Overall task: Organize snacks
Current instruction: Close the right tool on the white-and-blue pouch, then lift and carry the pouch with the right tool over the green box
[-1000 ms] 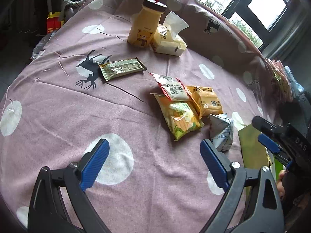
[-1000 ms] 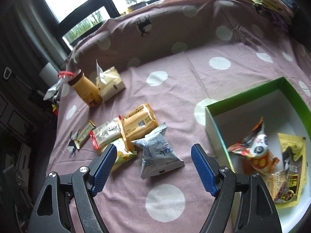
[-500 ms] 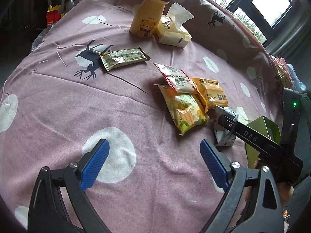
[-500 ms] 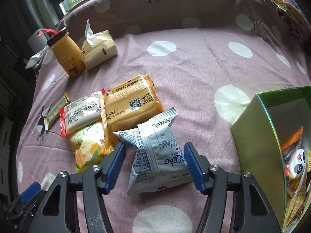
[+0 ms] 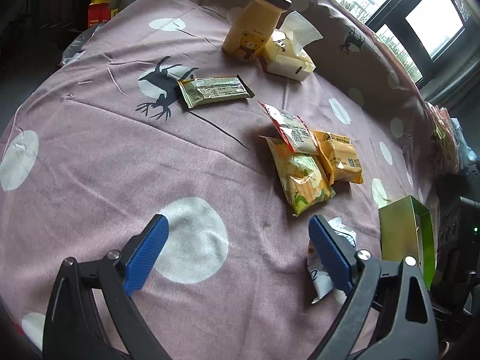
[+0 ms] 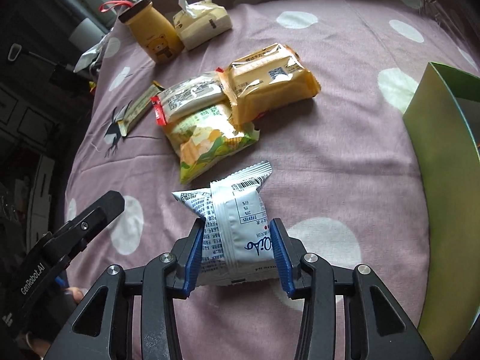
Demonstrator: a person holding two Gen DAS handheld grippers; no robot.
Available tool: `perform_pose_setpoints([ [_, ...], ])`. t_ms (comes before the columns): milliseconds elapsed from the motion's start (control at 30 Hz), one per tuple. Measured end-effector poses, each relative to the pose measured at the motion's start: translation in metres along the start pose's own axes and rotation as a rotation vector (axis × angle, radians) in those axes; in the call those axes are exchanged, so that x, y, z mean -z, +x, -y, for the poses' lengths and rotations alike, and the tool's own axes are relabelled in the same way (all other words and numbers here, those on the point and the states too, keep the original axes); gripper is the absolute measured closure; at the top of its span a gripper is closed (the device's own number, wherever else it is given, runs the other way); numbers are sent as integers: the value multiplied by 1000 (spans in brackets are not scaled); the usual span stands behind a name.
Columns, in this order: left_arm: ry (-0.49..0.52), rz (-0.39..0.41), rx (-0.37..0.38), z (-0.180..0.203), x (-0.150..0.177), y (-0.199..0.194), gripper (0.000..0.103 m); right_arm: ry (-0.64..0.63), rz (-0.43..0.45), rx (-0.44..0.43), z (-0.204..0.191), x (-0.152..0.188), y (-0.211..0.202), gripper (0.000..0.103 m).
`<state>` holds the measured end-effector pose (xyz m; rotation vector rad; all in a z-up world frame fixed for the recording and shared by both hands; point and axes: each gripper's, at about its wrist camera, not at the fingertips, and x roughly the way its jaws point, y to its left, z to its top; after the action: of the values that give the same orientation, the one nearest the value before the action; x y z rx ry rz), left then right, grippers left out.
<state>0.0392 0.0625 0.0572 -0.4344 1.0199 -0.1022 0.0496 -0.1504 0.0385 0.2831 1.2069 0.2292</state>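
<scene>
My right gripper (image 6: pixel 237 255) is shut on a silver-white snack packet (image 6: pixel 237 228), pinched between the blue pads just above the cloth. The packet also shows behind my left gripper's right finger (image 5: pixel 322 282). My left gripper (image 5: pixel 237 252) is open and empty over a white dot. Three snack packs lie together: a green-yellow one (image 6: pixel 207 141) (image 5: pixel 303 183), an orange one (image 6: pixel 270 81) (image 5: pixel 342 159), and a white-red one (image 6: pixel 189 99) (image 5: pixel 292 127). A green bar (image 5: pixel 214 90) lies further left. The green box (image 6: pixel 435 162) (image 5: pixel 408 237) stands at the right.
A yellow bear bottle (image 5: pixel 255 27) (image 6: pixel 153 36) and a tissue pack (image 5: pixel 288 57) (image 6: pixel 204 24) stand at the far side of the purple dotted cloth (image 5: pixel 120 156). The left gripper's body (image 6: pixel 60 252) shows at the lower left of the right wrist view.
My right gripper moved in around the silver-white packet and shut on it, pulling it away from the pile. My left gripper stayed open and shifted slightly closer to the table.
</scene>
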Motion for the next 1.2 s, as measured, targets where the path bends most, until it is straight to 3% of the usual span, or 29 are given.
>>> perform_pose_setpoints([
  [133,-2,-1,9,0,0,-2,8,30,-8,-13,3,-2,2,55],
  [233,8,-8,30,4,1,-3,8,30,34,-38,8,-2,-13,40],
  [400,67,-48,85,20,8,-1,9,86,103,-83,25,-3,-34,39],
  [600,152,-136,187,48,26,9,10,129,96,-172,34,-6,-30,39],
  [667,199,-144,181,60,34,13,12,138,82,-213,33,-7,-24,41],
  [767,264,-150,123,71,43,22,20,147,51,-257,32,-8,-14,49],
  [800,266,-162,116,72,45,26,27,146,41,-251,32,-8,-10,50],
  [867,267,-181,114,73,47,33,31,152,16,-245,33,-7,-3,53],
  [967,265,-185,116,73,49,40,46,146,-3,-276,31,-7,3,53],
  [1033,266,-191,167,74,48,40,64,143,-3,-272,30,-8,5,53],
  [1200,281,-166,157,76,48,35,66,158,-7,-325,33,-7,9,54],
])
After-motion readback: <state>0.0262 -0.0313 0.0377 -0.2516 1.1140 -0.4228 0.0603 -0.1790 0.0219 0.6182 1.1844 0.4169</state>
